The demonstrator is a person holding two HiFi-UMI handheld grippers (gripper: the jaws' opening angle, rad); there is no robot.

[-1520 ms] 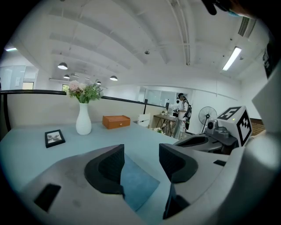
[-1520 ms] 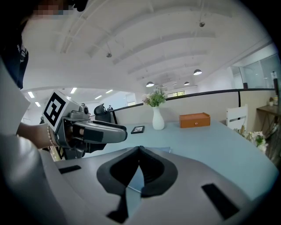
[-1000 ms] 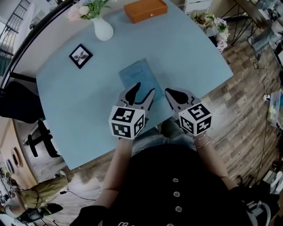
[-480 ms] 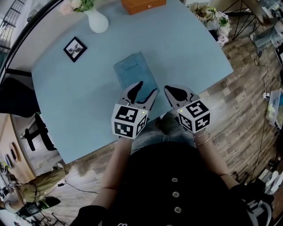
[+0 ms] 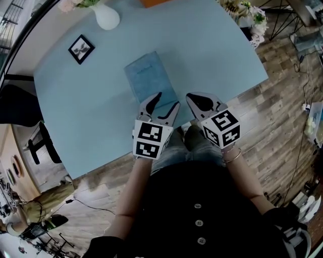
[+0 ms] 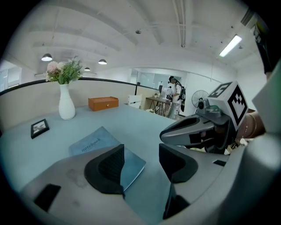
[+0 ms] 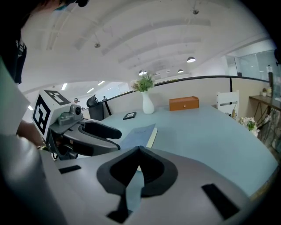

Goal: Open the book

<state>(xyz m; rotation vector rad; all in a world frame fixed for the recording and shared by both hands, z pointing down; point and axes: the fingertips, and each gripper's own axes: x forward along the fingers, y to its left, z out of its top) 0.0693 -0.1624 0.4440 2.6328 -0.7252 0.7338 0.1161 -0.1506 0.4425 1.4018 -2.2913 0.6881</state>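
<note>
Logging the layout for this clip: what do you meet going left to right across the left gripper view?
picture frame → white vase → orange wooden box → right gripper. The notebook is left out, since its width overlaps the vase and the box.

Orange box (image 5: 157, 2) mostly beyond head view's top edge; near corner of book (image 5: 148, 79) behind left hand-held gripper (image 5: 166, 100).
</note>
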